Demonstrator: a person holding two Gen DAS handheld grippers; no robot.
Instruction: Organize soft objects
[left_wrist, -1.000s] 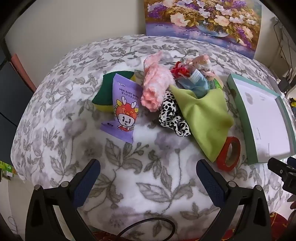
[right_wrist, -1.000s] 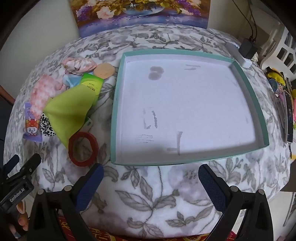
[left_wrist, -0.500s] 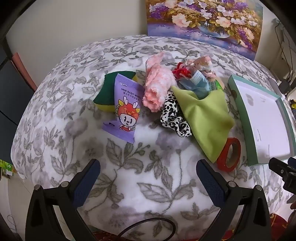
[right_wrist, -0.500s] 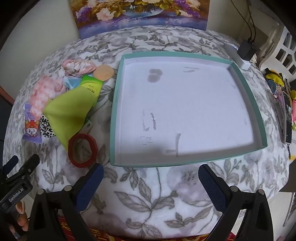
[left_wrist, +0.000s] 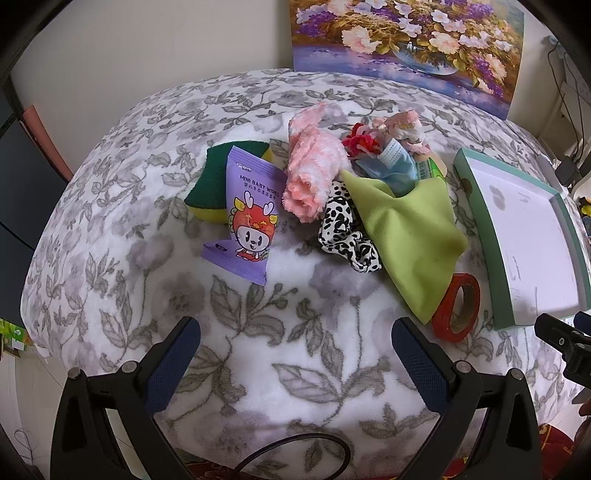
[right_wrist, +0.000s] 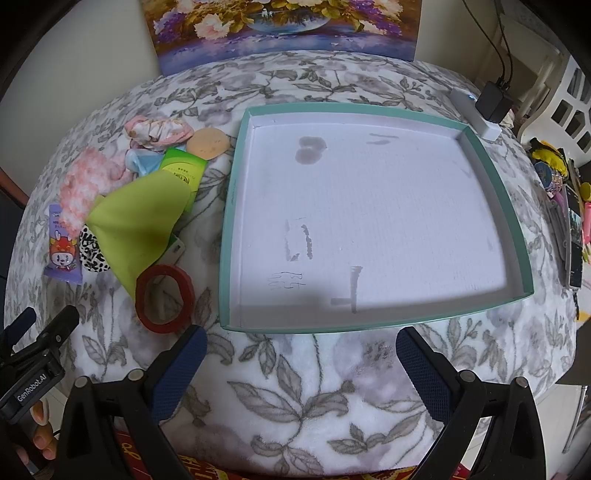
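Left gripper (left_wrist: 295, 354): fingers spread wide, holding nothing, above the floral blanket (left_wrist: 258, 332). Right gripper (right_wrist: 301, 362): fingers likewise spread, empty, at the near edge of the tray (right_wrist: 517, 236).

Beyond the left gripper lies the pile of soft objects. Nearest: red tape ring (left_wrist: 457, 312), just beside the tray's near corner. Green cloth (left_wrist: 406, 236) overlaps the spotted scrunchie (left_wrist: 347, 236). Wipes pack (left_wrist: 249, 218) leans on the sponge (left_wrist: 207, 184). Pink towel (left_wrist: 314, 173) lies behind. Farthest: blue mask (left_wrist: 395, 168), red scrunchie (left_wrist: 360, 142), pink scrunchie (right_wrist: 159, 131).

Tray interior holds no objects. A painting (right_wrist: 280, 26) stands at the wall.
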